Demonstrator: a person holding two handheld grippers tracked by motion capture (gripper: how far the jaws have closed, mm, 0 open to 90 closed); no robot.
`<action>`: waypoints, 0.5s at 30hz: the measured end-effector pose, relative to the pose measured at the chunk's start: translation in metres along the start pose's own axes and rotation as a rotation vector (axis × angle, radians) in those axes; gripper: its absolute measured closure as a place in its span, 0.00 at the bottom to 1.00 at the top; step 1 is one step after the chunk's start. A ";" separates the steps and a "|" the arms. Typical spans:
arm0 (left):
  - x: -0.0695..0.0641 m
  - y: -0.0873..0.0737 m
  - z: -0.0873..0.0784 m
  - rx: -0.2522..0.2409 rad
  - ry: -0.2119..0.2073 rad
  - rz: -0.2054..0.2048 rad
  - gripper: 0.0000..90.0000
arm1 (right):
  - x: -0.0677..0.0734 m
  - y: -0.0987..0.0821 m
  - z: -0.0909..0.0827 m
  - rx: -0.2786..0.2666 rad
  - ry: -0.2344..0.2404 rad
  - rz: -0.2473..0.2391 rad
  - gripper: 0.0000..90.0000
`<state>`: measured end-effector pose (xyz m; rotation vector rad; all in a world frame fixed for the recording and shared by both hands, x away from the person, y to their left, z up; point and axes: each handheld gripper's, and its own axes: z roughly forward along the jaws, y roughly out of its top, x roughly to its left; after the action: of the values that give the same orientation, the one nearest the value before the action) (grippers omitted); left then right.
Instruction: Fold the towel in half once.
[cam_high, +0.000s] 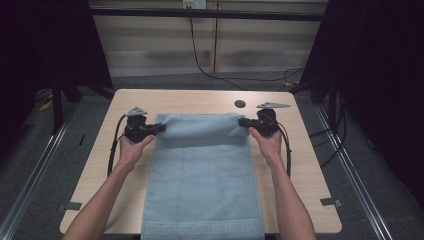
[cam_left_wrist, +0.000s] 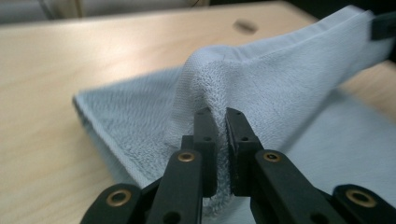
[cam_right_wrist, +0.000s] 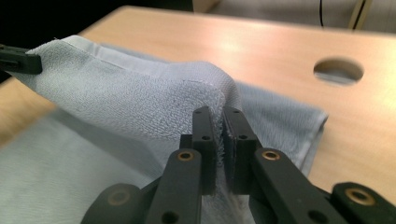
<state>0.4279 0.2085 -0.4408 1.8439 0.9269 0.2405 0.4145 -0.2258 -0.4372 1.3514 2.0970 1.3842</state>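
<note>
While each gripper pinches one far corner of the light blue towel (cam_high: 202, 170), the cloth lies lengthwise on the wooden table (cam_high: 305, 165), its long axis running from the person's edge, which its patterned hem overhangs, toward the round hole (cam_high: 240, 104) at the far side. The left gripper (cam_high: 159, 128) has its jaws pressed together on the far left corner, terry bunched between the pads (cam_left_wrist: 205, 135); the right gripper (cam_high: 243, 122) clamps the far right corner the same way, seen close up in the right gripper view (cam_right_wrist: 219, 135). Between them the far edge hangs raised off the table, a short way on the near side of the hole, with both hands equally near it. Judging from this, the coming move is a fold, carrying the lifted short edge along the towel's long axis toward the near hem.
</note>
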 end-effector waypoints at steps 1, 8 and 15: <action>-0.004 0.004 -0.007 -0.017 -0.011 0.016 0.94 | 0.002 0.004 -0.007 -0.019 0.006 -0.009 0.94; -0.036 0.029 -0.052 -0.136 -0.092 0.077 0.94 | 0.027 0.030 -0.064 -0.131 0.047 -0.089 0.94; -0.072 0.041 -0.091 -0.190 -0.131 0.150 0.94 | 0.052 0.038 -0.115 -0.195 0.074 -0.147 0.94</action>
<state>0.3492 0.2152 -0.3465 1.7319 0.6532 0.2870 0.3323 -0.2440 -0.3360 1.0642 2.0012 1.5507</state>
